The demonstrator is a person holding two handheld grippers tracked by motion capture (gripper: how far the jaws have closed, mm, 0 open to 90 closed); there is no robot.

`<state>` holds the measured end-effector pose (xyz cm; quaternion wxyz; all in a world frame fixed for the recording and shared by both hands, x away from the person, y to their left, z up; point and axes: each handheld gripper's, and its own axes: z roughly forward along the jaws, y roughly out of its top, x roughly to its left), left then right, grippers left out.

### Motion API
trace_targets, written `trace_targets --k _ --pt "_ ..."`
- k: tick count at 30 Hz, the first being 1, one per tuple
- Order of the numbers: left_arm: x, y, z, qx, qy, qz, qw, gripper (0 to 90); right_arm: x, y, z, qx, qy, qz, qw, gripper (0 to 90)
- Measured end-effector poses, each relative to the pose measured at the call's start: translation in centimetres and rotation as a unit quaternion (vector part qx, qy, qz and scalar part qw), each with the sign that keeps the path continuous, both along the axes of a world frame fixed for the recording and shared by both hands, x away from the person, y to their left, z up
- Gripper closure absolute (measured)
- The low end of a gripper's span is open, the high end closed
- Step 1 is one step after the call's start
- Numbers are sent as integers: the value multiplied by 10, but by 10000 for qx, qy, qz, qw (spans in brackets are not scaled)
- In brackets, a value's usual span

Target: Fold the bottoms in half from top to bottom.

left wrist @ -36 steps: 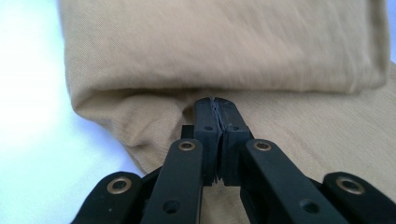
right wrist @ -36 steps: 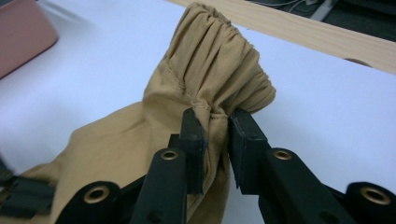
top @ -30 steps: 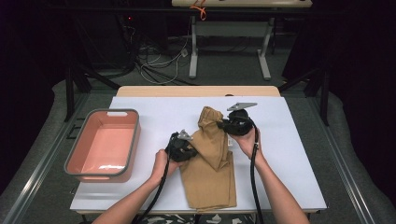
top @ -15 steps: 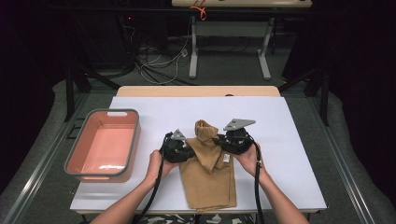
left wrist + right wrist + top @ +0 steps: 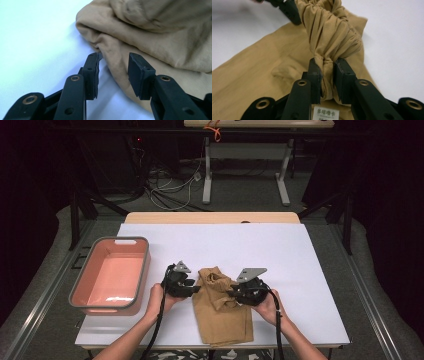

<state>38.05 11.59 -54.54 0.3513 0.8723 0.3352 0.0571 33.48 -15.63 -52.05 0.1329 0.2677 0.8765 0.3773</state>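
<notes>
Cloth: a tan garment (image 5: 222, 312) lies on the white table (image 5: 300, 265), near the front edge, between the two grippers; its lower part is flat, its upper part is bunched and folded over.
Left gripper: the left gripper (image 5: 192, 289) sits at the cloth's left edge, low on the table, held by the person's left hand (image 5: 159, 296).
Left jaws: in the left gripper view (image 5: 113, 72) they stand apart with a fold of the cloth's rim between them; the left jaw's tip touches the fold, the right jaw is just beside it, not pressed in. Open, not clamped.
Right gripper: the right gripper (image 5: 234, 293) is at the cloth's right side, held by the right hand (image 5: 270, 307), its tips over the bunched part.
Right jaws: in the right gripper view (image 5: 327, 75) they are closed tight on a gathered bundle of cloth, which fans out in pleats above the pinch.
Cloth from the right gripper view: the flat part spreads to the left and below the jaws; the other gripper's black tip shows at the top, touching the bunch.
Bin: a pink bin (image 5: 85, 285) stands on the table's left side, well apart from the cloth.
</notes>
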Motion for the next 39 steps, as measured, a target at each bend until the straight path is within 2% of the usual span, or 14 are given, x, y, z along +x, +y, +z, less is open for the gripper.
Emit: trace_targets --k 4,8,10,13,15,18,20,23,26,28,30,31,35,39 --pt "1 -1 -4 43 -8 -13 10000 594 -6 -4 -5 -36 85 101 9999 719" --pt "2 -4 -7 33 54 -36 10000 586 -10 -11 -3 73 119 59 9999 616" --pt "2 -6 -8 42 33 -38 10000 582 -11 -15 -2 138 121 -34 9998 583" --pt "2 -8 -9 5 6 -29 10000 589 -9 -20 -3 204 118 -161 9996 597" --pt "4 -11 -10 -84 9 -25 10000 641 -8 -20 -4 243 70 -171 9995 667" --pt "5 -14 -12 -137 -25 -19 9999 740 -8 -18 -4 248 37 -127 9996 670" --pt "8 -14 -13 -268 -1 -4 9996 802 -9 -17 -3 315 29 -40 9995 627" --pt "9 -13 -13 -305 34 -21 9995 821 -12 -18 1 390 58 34 9992 546" --pt "9 -10 -11 -302 3 -12 9995 796 -15 -21 5 458 52 106 9989 426" --pt "9 -6 -9 -318 -8 45 9995 774 -18 -25 7 543 70 152 9984 392" --pt "9 -4 -8 -354 -6 90 9993 727 -19 -28 8 526 115 152 9984 363" --pt "9 0 -5 -375 -32 141 9992 712 -19 -35 7 539 147 95 9984 316" --pt "9 7 -3 -365 -69 229 9990 651 -16 -46 3 584 232 -121 9980 313" --pt "11 11 -2 -371 -85 318 9988 587 -1 -58 -10 497 446 -708 9953 351"
